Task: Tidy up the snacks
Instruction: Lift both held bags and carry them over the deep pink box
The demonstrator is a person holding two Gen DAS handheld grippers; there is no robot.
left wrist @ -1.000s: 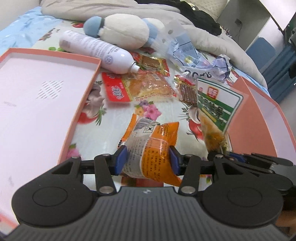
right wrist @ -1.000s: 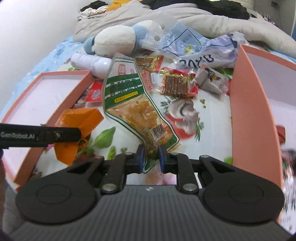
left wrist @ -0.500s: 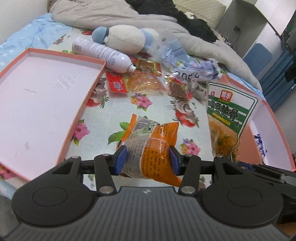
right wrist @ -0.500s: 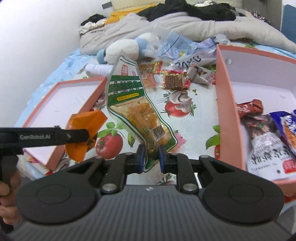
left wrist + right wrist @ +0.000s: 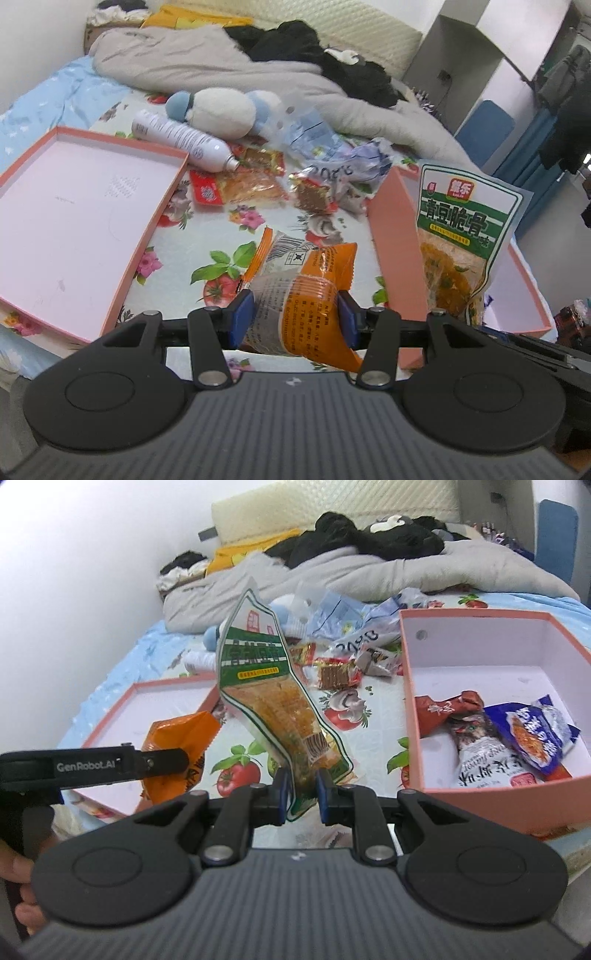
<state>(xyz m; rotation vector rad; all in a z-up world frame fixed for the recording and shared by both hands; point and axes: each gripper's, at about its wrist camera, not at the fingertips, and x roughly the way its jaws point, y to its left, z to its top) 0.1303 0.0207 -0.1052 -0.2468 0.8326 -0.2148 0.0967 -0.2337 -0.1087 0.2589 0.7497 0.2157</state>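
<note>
The left gripper [image 5: 295,317] has its jaws about half open and clamped on the sides of an orange snack packet [image 5: 301,291], which is lifted above the flowered bedsheet [image 5: 221,240]; fine black print and a barcode show on the packet's clear back but are too small to read. Left of these jaws lies a shallow pink box lid [image 5: 85,218], bare inside. In the right wrist view the left gripper's arm bears the words "GenRobot.AI". The right gripper [image 5: 298,794] has its jaws nearly closed, pinching the bottom edge of a tall green-and-white snack bag [image 5: 271,705] with Chinese lettering, held upright. Right of these jaws sits a deep pink box [image 5: 410,709] containing a brown wrapper [image 5: 447,710], a white packet [image 5: 484,760] and a blue packet [image 5: 532,731].
</note>
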